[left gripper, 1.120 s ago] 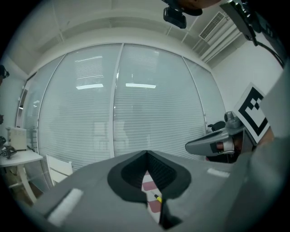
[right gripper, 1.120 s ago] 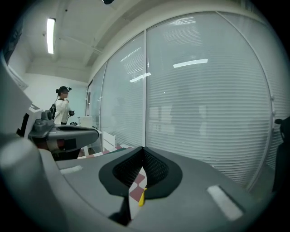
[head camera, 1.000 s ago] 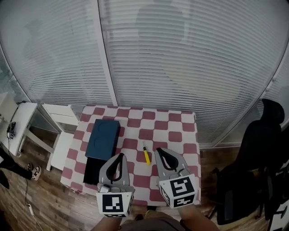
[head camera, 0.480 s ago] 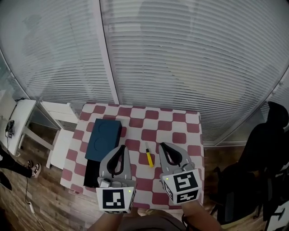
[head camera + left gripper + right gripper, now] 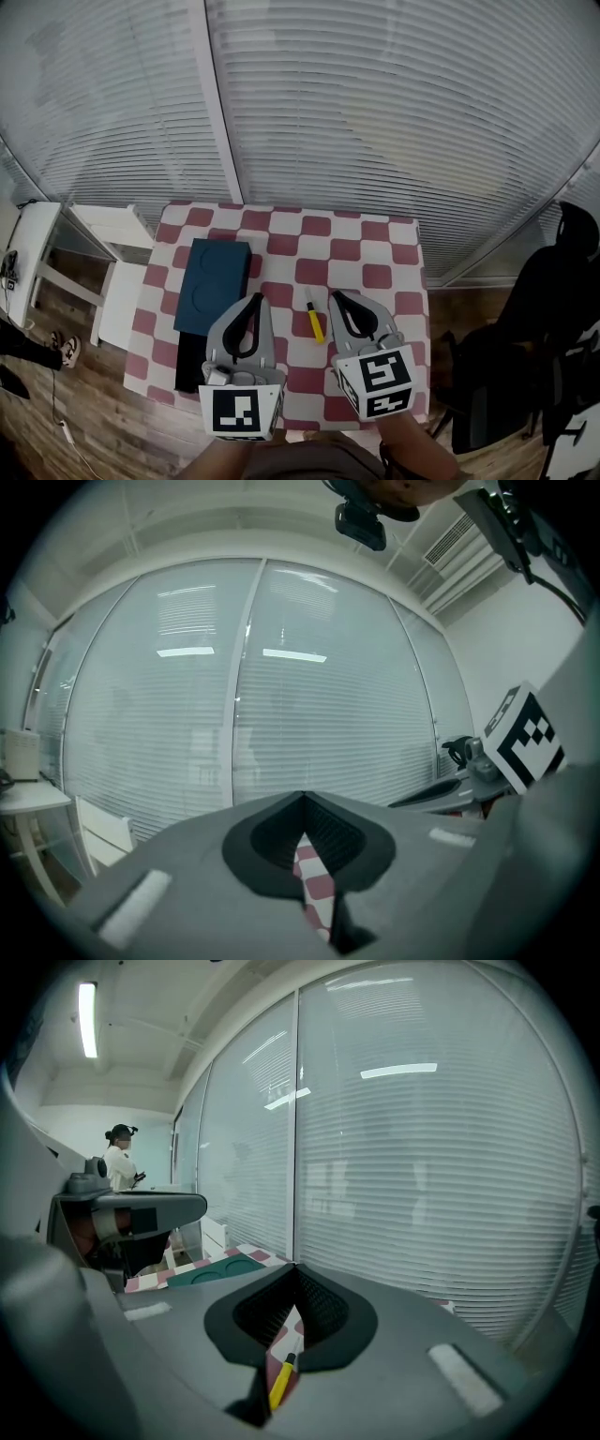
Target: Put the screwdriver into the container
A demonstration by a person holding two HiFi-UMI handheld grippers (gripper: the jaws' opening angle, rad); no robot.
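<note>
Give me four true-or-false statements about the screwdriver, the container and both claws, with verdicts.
1. The yellow screwdriver lies on the checkered table between the left claw and the right claw. True.
2. The right claw grips the screwdriver. False: its jaws are shut on nothing, and the screwdriver lies loose on the cloth.
3. The blue container sits to the right of the screwdriver. False: in the head view it is on the screwdriver's left.
4. The left claw is shut and empty. True.

Open checkered cloth [image 5: 361, 253] around screwdriver [image 5: 316, 323], blue container [image 5: 214, 283] at left, window blinds [image 5: 375, 112] behind
</note>
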